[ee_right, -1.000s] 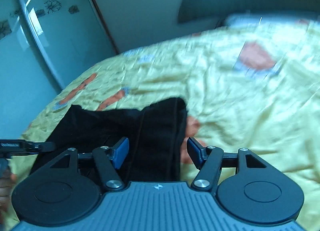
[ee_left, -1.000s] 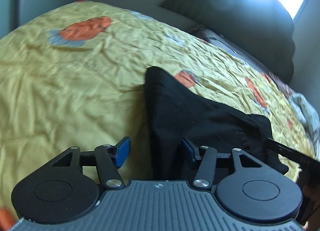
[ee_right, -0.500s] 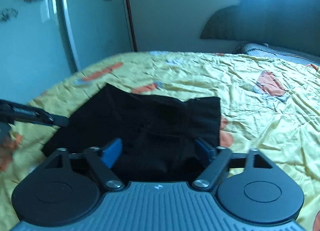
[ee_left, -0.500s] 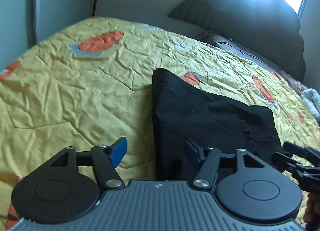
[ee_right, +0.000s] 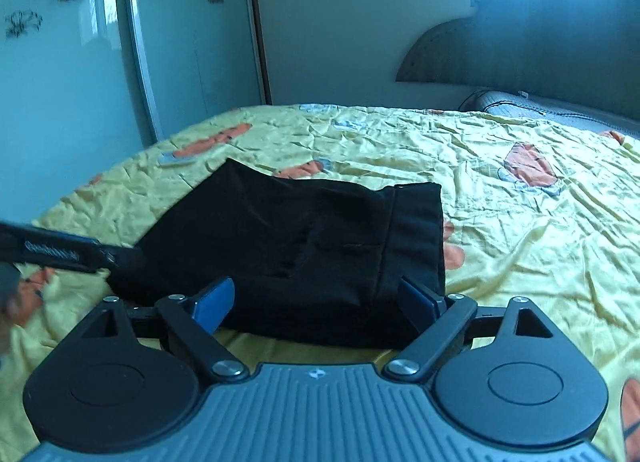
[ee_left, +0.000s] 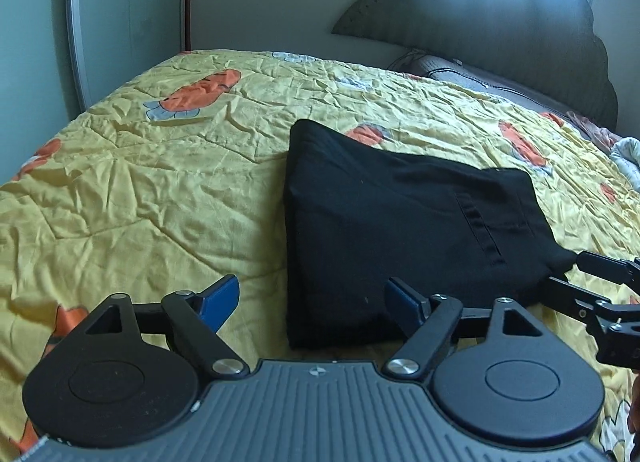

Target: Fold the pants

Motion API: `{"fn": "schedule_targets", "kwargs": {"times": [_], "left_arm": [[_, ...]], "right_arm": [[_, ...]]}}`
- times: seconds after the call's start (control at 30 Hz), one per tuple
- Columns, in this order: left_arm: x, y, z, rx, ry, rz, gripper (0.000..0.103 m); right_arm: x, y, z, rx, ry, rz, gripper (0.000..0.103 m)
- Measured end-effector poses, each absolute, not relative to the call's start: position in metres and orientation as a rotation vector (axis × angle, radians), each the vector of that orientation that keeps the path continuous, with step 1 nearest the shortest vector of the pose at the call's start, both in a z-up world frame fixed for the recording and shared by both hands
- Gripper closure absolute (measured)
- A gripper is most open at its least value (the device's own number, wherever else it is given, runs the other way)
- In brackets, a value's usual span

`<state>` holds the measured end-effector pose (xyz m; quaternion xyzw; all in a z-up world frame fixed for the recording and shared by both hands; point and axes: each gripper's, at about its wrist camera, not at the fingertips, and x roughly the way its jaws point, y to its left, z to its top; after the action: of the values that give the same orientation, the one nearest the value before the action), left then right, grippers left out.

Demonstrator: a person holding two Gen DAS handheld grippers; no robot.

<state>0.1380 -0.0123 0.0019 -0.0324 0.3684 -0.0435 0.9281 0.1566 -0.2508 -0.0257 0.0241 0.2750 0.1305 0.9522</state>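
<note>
The black pants (ee_left: 400,222) lie folded into a compact block on the yellow bedspread (ee_left: 160,182); they also show in the right wrist view (ee_right: 312,246). My left gripper (ee_left: 312,298) is open and empty, hovering just short of the pants' near left corner. My right gripper (ee_right: 316,298) is open and empty, just short of the pants' near edge. The right gripper's fingers (ee_left: 600,282) show at the right in the left wrist view. The left gripper's finger (ee_right: 60,250) shows at the left in the right wrist view.
The bedspread (ee_right: 520,222) has orange prints and many wrinkles. A dark padded headboard (ee_left: 500,34) and a grey pillow (ee_left: 460,70) are at the far end. A glass wardrobe door (ee_right: 80,62) stands to the left of the bed.
Both grippers have drawn back and tilted up from the pants, so more of the room shows. The pants lie still on the bed. Both grippers stayed open.
</note>
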Motion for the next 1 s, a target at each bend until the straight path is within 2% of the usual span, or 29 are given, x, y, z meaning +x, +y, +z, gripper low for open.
{"fn": "schedule_targets", "kwargs": {"times": [0.13,0.43,0.57,1.0], "left_arm": [[0.126,-0.017,-0.001,-0.061,0.759,-0.093,0.021],[0.107,-0.025,-0.018,-0.052,0.798,-0.098,0.021],[0.100,-0.032,-0.023,-0.025,0.785,-0.097,0.017],[0.097,-0.041,-0.037,0.011,0.727,-0.044,0.011]], "right_arm": [[0.138,-0.246,-0.025,0.085,0.571,0.243,0.005],[0.113,-0.228,-0.024,0.096,0.628,0.236,0.003],[0.110,-0.224,-0.026,0.150,0.632,0.282,0.000],[0.124,-0.211,-0.056,0.069,0.650,0.150,0.000]]}}
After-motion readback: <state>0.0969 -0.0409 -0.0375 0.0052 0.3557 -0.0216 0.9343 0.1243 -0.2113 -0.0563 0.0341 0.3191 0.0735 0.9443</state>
